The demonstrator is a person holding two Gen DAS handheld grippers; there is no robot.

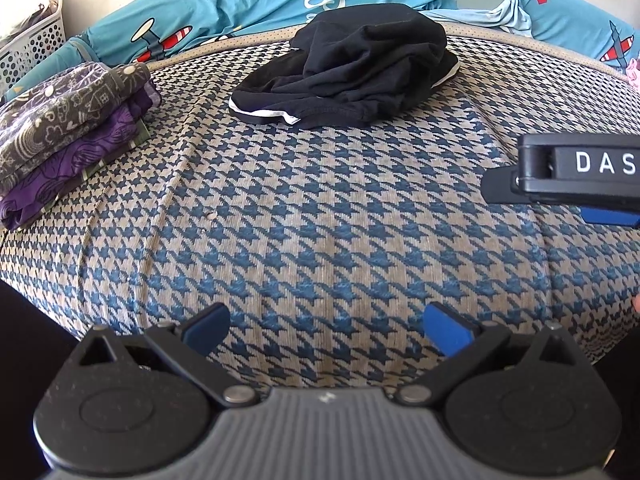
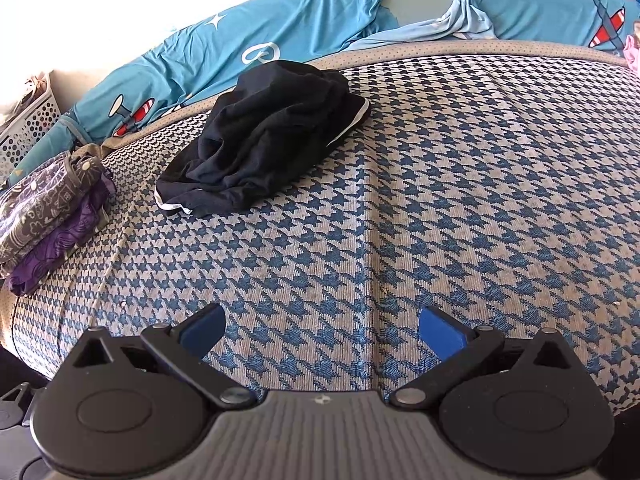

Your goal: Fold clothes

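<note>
A crumpled black garment with white trim [image 1: 352,68] lies at the far side of the houndstooth mattress [image 1: 320,220]; in the right wrist view it [image 2: 264,136] lies far left of centre. My left gripper [image 1: 326,332] is open and empty, hovering over the near part of the mattress. My right gripper [image 2: 322,332] is open and empty too, above the mattress [image 2: 440,200]. The right gripper's body also shows from the side at the right edge of the left wrist view [image 1: 568,172].
A stack of folded grey and purple patterned clothes [image 1: 68,128] sits at the left edge of the mattress, also in the right wrist view [image 2: 52,216]. A blue airplane-print bedsheet [image 1: 248,4] lies bunched along the far side. A white perforated basket [image 1: 28,44] stands far left.
</note>
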